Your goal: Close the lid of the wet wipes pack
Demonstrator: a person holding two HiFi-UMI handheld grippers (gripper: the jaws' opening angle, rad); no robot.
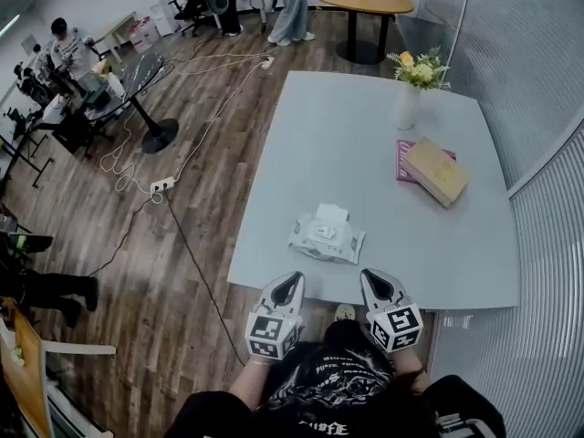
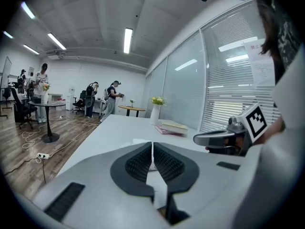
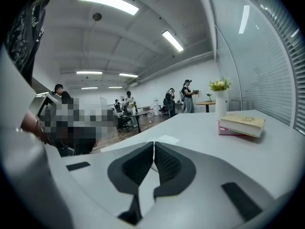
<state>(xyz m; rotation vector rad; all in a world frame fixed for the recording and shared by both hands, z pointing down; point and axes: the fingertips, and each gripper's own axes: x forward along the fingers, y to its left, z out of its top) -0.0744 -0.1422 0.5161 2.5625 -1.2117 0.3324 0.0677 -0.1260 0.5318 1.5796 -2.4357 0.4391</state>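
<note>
The wet wipes pack (image 1: 326, 235) is seen lying flat on the grey desk (image 1: 365, 144), near the front edge and just ahead of the two grippers. Its white lid (image 1: 331, 214) is folded back on the far side and is not yet closed.

The left gripper (image 1: 289, 284) and the right gripper (image 1: 375, 279) are held side by side over the desk's near edge, close to the person's body. Their marker cubes are turned toward the person. Both are pointed forward and a little downward, their tips angled slightly toward each other. The pack lies ahead, between the lines they point along, and is touched by neither.

In the left gripper view the jaws are pressed together tip to tip with nothing between them, and a corner of the pack (image 2: 138, 141) is seen just past them. The right gripper (image 2: 209, 138) appears at the side there. In the right gripper view the jaws are likewise pressed together and empty, with the pack's lid (image 3: 167, 140) beyond the tips.

Farther back on the desk a stack of books (image 1: 433, 170) lies to the right, and a vase of flowers (image 1: 409, 99) stands behind it.
</note>
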